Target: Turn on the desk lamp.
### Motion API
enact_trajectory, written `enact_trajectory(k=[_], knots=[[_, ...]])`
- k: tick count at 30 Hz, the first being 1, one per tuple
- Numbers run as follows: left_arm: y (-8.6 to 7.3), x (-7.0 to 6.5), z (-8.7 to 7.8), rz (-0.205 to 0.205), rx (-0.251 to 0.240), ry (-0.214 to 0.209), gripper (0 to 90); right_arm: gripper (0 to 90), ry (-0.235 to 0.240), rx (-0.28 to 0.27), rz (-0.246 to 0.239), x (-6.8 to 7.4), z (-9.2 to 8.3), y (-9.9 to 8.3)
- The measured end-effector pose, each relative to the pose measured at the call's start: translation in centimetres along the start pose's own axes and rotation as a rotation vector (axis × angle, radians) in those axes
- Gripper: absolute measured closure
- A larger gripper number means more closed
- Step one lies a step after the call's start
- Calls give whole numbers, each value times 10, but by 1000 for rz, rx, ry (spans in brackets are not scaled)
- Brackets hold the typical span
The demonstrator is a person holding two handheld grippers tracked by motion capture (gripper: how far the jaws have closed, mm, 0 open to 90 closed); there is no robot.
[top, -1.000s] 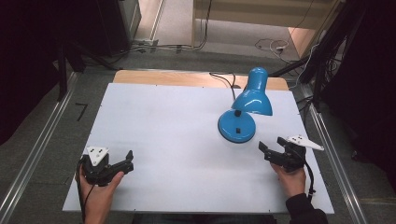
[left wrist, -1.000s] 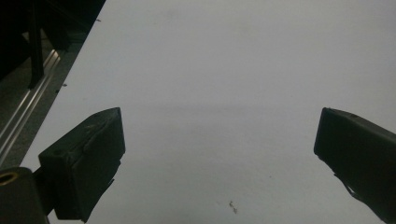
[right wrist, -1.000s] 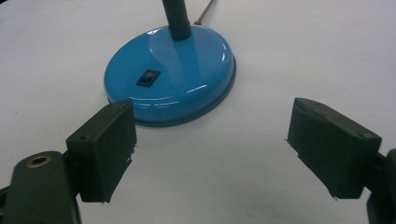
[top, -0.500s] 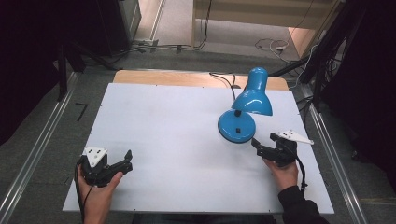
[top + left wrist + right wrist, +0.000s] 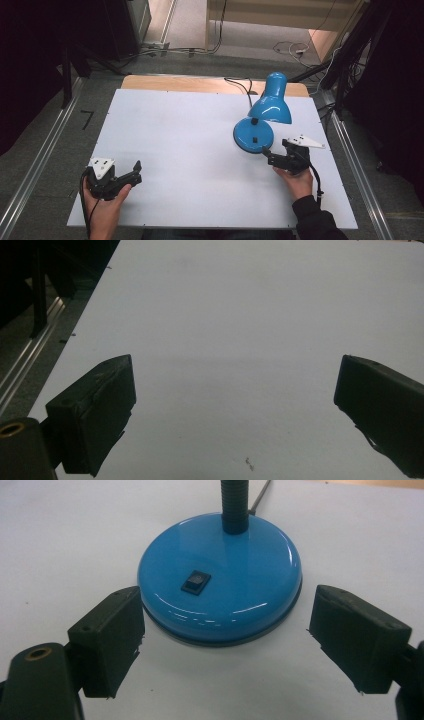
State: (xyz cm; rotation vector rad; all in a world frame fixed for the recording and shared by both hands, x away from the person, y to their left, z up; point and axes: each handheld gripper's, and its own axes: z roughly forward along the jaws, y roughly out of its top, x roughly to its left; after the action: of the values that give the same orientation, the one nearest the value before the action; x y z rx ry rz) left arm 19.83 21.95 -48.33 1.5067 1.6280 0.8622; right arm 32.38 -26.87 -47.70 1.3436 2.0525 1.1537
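A blue desk lamp stands at the table's right. Its round base [image 5: 253,135] carries a small black rocker switch [image 5: 195,582], and its shade [image 5: 272,102] tilts over the far side. My right gripper [image 5: 275,148] is open just in front of the base, jaws spread wide on either side of the base's near rim without touching it [image 5: 227,612]. A dark ribbed neck [image 5: 234,505] rises from the base. My left gripper [image 5: 136,172] rests open near the front left corner, with bare white tabletop between its jaws [image 5: 235,375].
The white table top [image 5: 190,140] sits on a wooden board. The lamp's black cord [image 5: 240,82] runs off the far edge. Metal rails [image 5: 35,165] flank the table on both sides, and cables lie on the floor behind.
My right gripper has moved left and forward, closing in on the lamp base. The left gripper has stayed put.
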Motion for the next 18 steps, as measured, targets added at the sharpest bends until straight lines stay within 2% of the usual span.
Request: enact_trajectory(k=[3,6,12,18], knots=[[0,0,0,-1,-1,0,40,80,-22,2,36,-2,0,2],[0,0,0,0,0,0,40,81,-6,-8,52,-3,0,4],[0,1,0,-1,1,-1,40,83,-25,-65,40,1,2,6],[0,1,0,-4,-2,-1,40,117,-44,-86,26,6,9,8]])
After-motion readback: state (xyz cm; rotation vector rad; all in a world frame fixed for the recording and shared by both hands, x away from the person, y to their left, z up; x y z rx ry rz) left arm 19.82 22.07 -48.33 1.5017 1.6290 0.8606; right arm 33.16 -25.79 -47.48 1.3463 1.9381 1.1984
